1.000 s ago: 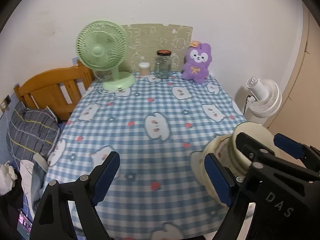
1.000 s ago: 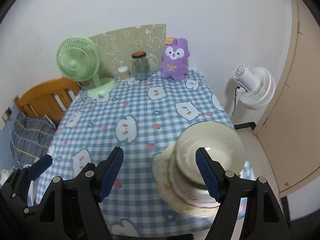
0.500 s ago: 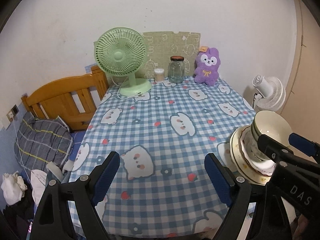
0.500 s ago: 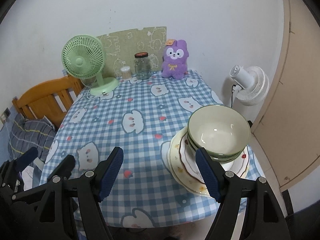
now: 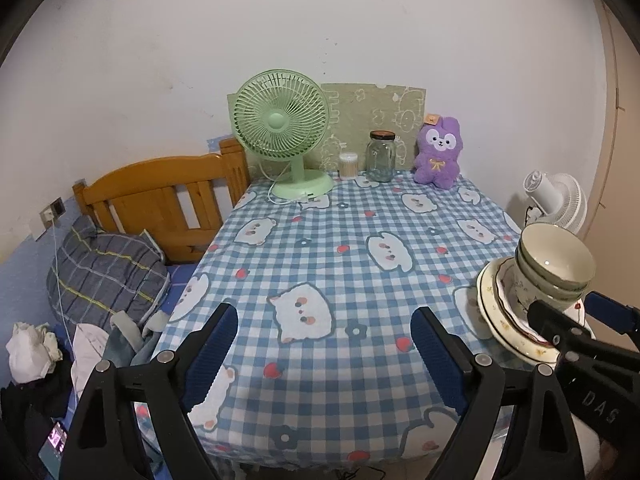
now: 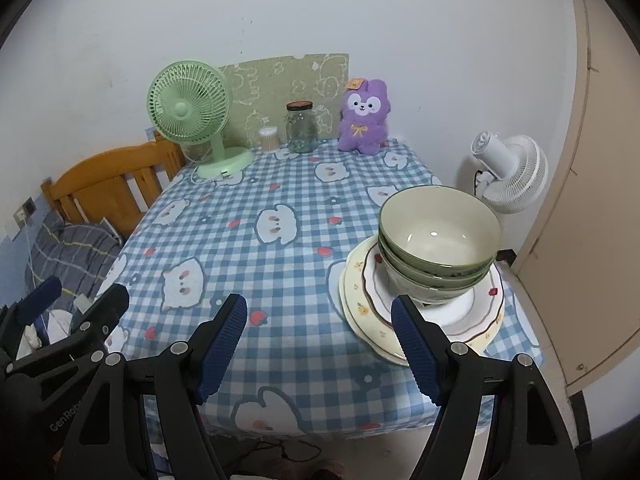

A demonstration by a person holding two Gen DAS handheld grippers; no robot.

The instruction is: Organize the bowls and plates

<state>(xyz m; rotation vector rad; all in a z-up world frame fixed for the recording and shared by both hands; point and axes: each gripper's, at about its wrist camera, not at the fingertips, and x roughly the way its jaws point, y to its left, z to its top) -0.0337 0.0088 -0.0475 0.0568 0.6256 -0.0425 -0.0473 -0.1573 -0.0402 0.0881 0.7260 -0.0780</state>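
Green bowls (image 6: 438,240) sit just beyond the right gripper's (image 6: 320,344) open, empty fingers.

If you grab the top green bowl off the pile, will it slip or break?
The top green bowl looks glazed and shiny, so the fingers might slip on it. It looks like ceramic, so it would probably feel stiff and heavy, and could chip if dropped. It sits nested in other bowls on the plates near the table edge, so a sideways pull might shift the pile.
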